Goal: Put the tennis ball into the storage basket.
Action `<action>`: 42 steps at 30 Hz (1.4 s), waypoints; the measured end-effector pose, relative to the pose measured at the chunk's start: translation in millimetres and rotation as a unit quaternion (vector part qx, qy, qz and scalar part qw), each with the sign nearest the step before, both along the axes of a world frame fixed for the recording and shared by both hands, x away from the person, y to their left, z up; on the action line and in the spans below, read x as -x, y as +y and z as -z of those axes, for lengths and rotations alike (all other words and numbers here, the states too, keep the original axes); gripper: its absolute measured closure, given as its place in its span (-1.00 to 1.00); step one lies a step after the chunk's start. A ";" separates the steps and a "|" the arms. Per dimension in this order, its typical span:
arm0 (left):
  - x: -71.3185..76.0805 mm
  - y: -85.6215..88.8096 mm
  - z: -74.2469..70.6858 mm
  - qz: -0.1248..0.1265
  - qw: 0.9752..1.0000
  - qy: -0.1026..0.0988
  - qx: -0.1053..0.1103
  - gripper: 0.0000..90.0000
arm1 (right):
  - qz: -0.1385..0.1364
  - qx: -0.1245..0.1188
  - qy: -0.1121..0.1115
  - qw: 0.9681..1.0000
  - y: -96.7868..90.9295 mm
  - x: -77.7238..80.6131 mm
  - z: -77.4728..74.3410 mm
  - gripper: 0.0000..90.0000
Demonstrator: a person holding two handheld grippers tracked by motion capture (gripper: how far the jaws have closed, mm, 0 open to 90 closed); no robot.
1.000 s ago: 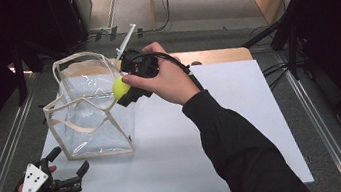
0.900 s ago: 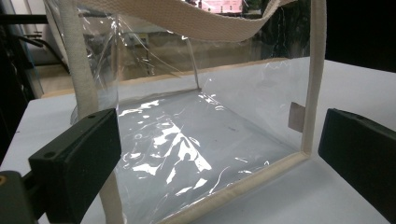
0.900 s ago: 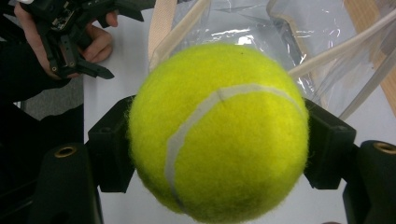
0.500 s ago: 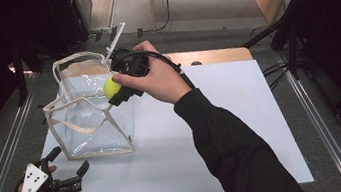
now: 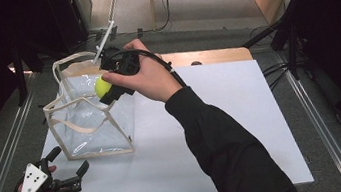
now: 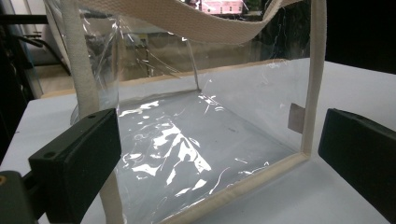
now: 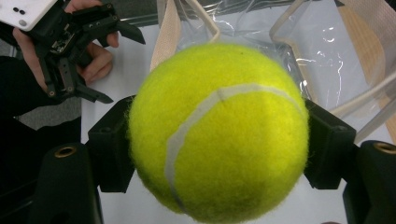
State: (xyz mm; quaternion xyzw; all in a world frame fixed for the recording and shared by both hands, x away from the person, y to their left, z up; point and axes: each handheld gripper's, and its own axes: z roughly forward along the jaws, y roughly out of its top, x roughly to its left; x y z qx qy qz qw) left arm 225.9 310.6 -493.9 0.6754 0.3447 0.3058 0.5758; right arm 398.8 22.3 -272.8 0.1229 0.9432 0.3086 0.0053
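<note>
My right tool [image 5: 107, 90] grips the ball [image 5: 102, 87] over the bag's [image 5: 92, 118] far rim; released off-centre, it could bounce out, since my open left tool [image 5: 70, 168] isn't steadying the bag.

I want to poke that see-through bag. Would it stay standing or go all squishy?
The bag would probably dent easily: its clear walls are thin and wrinkled. The cloth-trimmed edges hold it upright now, yet it looks empty and light, so a push would likely slide or tip it on the smooth table.
</note>
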 end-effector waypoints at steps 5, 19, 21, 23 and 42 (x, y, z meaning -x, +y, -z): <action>0.0 -0.1 0.0 0.001 1.000 0.000 0.000 -1.00 | -0.001 0.002 0.002 1.000 7.4 -1.6 0.7 -0.47; 0.1 0.0 -0.1 0.001 1.000 0.000 0.002 -1.00 | 0.003 0.008 0.003 1.000 23.7 -11.1 8.7 -0.47; 0.1 -0.1 -0.1 0.002 1.000 0.000 0.002 -1.00 | 0.006 0.008 0.002 1.000 25.3 -12.8 11.0 -0.47; 0.1 -0.2 -0.1 0.002 1.000 -0.001 0.002 -1.00 | 0.008 0.011 0.002 1.000 26.1 -14.4 12.8 -0.47; 0.0 0.0 -0.2 0.001 1.000 0.000 0.002 -1.00 | 0.000 0.058 -0.005 0.998 32.1 -16.3 25.8 -0.47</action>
